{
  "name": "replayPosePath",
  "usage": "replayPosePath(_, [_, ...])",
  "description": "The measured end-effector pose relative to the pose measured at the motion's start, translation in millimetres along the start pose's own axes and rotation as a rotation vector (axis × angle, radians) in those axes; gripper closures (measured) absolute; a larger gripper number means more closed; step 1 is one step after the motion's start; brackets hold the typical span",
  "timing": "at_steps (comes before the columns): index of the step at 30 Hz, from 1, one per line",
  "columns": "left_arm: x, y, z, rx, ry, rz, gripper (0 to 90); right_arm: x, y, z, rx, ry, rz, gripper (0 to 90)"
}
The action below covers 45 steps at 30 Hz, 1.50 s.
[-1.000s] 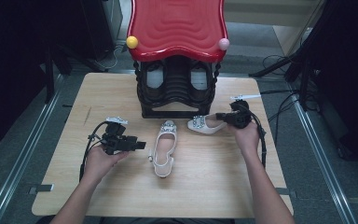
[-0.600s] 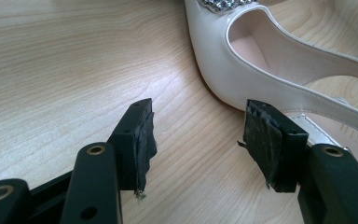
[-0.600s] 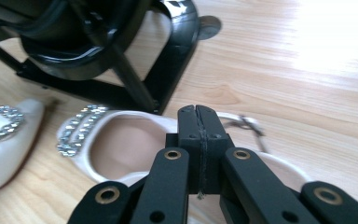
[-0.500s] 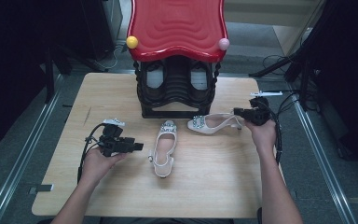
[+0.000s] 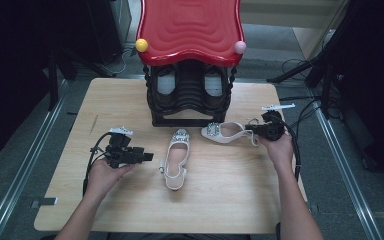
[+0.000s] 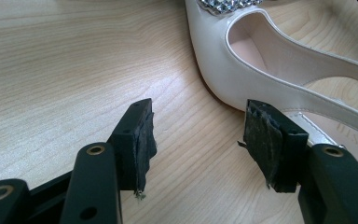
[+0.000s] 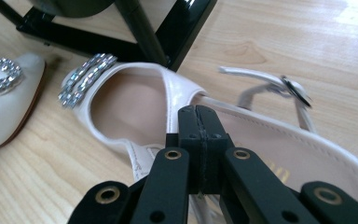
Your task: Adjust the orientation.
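Along the right gripper [image 7: 199,140] view, shut jaws pinch the shoe's [image 7: 135,105] strap.

A wooden table [image 5: 130,100] stands on grey floor [image 5: 20,165], dark surroundings.

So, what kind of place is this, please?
Probably a lab or recording workspace, not a home: a bare wooden table on a metal frame, loose cables on the grey floor, and a red-topped shoe rack set up with white shoes.

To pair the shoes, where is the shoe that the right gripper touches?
In the high view, that shoe lies on the table's right side, before the black rack, toe beside the other shoe.
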<state>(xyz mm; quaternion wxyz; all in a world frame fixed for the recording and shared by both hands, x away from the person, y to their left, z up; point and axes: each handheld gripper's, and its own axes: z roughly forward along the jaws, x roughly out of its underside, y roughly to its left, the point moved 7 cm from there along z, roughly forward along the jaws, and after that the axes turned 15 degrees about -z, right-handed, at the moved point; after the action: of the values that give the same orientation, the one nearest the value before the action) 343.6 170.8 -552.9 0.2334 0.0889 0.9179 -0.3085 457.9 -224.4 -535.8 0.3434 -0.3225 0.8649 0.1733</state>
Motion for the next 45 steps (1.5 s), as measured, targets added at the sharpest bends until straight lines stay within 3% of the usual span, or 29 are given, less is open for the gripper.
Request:
replayPosePath(14, [-5.3, -3.7, 3.0, 0.011, -0.001, 0.007, 43.1, 9.9, 22.4, -5.0, -0.04, 0.017, -0.004, 90.0])
replayPosePath(17, [-6.5, -4.7, 3.7, 0.013, 0.001, 0.011, 43.1, 11.1, 31.6, -5.5, -0.085, 0.011, 0.003, 90.0])
replayPosePath(21, [-7.9, -5.5, 5.8, 0.015, 0.005, 0.018, 43.1, 10.6, 35.5, -7.4, -0.047, 0.025, -0.028, 90.0])
replayPosePath(23, [-8.4, -6.0, 6.6, 0.016, 0.008, 0.018, 43.1, 9.8, 33.8, -9.5, -0.042, 0.013, -0.025, 88.0])
replayPosePath(25, [-9.1, -6.9, 7.8, 0.019, 0.007, 0.018, 43.1, 8.1, 29.7, -13.2, -0.001, -0.004, -0.034, 83.0])
replayPosePath(31, [-9.6, -7.2, 9.1, 0.019, 0.01, 0.021, 43.1, 0.3, 29.8, -25.9, -0.018, -0.084, -0.04, 81.1])
replayPosePath(35, [-10.0, -7.0, 7.7, 0.02, 0.008, 0.022, 43.1, -3.6, 37.1, -27.5, -0.038, -0.087, -0.07, 77.9])
replayPosePath(45, [-9.6, -6.8, 8.1, 0.018, 0.011, 0.02, 43.1, 4.3, 48.5, -3.3, -0.071, -0.003, -0.11, 74.2])
